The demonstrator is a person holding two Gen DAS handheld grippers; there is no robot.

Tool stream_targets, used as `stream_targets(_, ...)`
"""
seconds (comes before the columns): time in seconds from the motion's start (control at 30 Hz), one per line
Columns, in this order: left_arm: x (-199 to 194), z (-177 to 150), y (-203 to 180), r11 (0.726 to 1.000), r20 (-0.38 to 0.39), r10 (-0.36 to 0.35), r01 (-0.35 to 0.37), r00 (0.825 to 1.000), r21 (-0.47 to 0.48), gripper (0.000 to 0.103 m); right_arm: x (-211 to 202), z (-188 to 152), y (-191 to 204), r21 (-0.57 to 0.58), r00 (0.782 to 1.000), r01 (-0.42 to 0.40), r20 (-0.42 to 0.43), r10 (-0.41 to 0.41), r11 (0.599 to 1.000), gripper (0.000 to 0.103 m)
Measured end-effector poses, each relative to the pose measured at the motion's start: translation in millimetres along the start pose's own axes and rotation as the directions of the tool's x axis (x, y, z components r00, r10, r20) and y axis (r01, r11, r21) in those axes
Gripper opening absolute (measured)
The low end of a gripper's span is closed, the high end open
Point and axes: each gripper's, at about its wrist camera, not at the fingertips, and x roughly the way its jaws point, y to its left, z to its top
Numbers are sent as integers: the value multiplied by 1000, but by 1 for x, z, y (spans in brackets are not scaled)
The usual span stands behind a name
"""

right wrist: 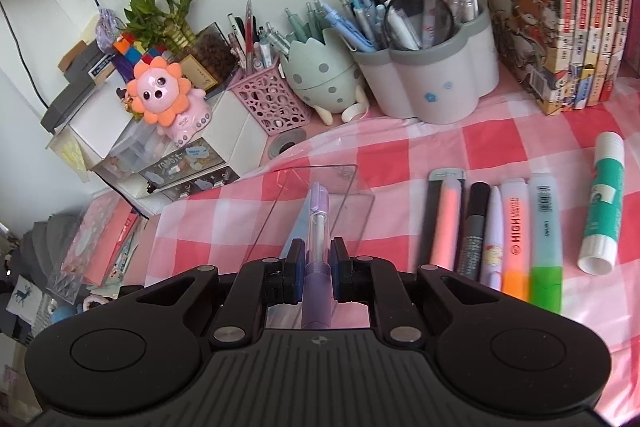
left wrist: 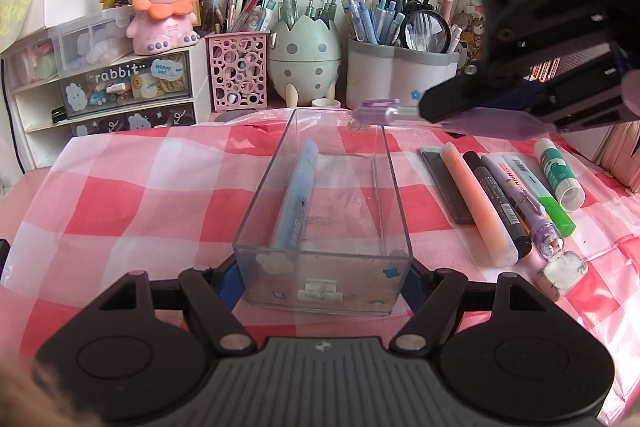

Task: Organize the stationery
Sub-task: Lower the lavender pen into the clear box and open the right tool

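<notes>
Gripper first: in the left wrist view our left gripper (left wrist: 322, 277) is clamped on the near end of the clear plastic tray (left wrist: 394, 187), one blue pad on either side wall, holding it steady on the checked worktop (left wrist: 120, 195). A light blue highlighter (left wrist: 296, 195) already lies inside, along the left wall. Above the tray's far right corner our right gripper (left wrist: 436, 107) carries a purple pen (left wrist: 384, 115), its capped end pointing over the far rim. Just right of the tray a row waits: a dark flat item (left wrist: 446, 187) we cannot name, a peach highlighter (left wrist: 478, 203), a black marker (left wrist: 498, 203), a purple highlighter (left wrist: 516, 195), a green-capped highlighter (left wrist: 538, 191) and a glue stick (left wrist: 558, 173), with a worn eraser (left wrist: 562, 273) nearest us.

From the right wrist view, the right gripper (right wrist: 316, 263) is clenched on the purple pen (right wrist: 318, 227), pads pressing its barrel near the middle, the pen running straight ahead and hanging over the clear plastic tray (right wrist: 320, 169). The loose row lies to the right of it, the glue stick (right wrist: 604, 203) furthest out.

We judge the step to be carrying the pen to the tray. Next we need it brought lower, lined up along the tray beside the highlighter, clear of the walls, then let go.
</notes>
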Motion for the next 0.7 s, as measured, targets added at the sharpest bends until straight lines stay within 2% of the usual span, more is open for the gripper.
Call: stream_targets(0.7, 0, 0, 1, 1000, 1, -2, 2, 1000, -4, 49, 51, 14, 27, 20, 991, 118, -69, -117, 993, 11)
